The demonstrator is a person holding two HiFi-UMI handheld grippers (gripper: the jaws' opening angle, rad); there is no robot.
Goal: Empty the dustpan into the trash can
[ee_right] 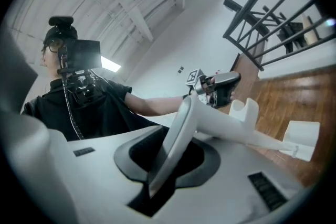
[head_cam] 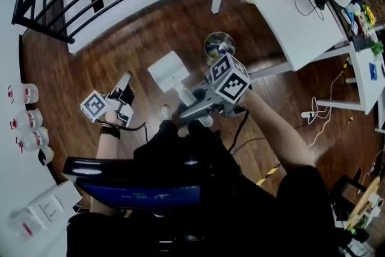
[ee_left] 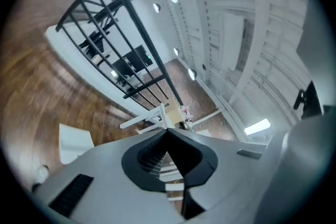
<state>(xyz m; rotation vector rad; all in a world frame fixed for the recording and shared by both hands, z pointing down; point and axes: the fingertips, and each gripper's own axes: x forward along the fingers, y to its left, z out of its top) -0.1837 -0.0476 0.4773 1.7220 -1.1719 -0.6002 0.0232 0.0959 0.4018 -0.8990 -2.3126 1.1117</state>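
— Dustpan (head_cam: 168, 69): where is it, and how is it held?

— It is held up over the brown wooden surface (head_cam: 90, 63), at about 11 o'clock from the right gripper (head_cam: 195, 106) in the head view. Only the end of its long white handle (ee_right: 226, 126) is pinched. The fingers (ee_right: 209, 160) of that gripper are closed tight on it.

— And the trash can (head_cam: 218, 45)?

— It is set on the same surface, at about 2 o'clock from the dustpan. It is near, but it is not yet under the pan. Its round shiny mouth is open at the top.

— What should be done so that nothing is spilled?

— The pan should be carried toward 2 o'clock until its front edge is right over the mouth. It should be kept flat on the way. Only then should it be tipped, slowly, with the front edge pointed down and held low over the rim. What lies in the pan cannot be seen, so a quick shake is best left out.

— Could the pan be dropped?

— Maybe. Because just the handle end is gripped, the pan may swing or twist. The pinch should be held firm and the turn made gently.

— Is the left gripper (head_cam: 123, 86) needed?

— Probably not. It is seen at about 8 o'clock from the dustpan, apart from it. Its fingers are pressed together and nothing is held between them. It is best held to the side, so the pan is not bumped.
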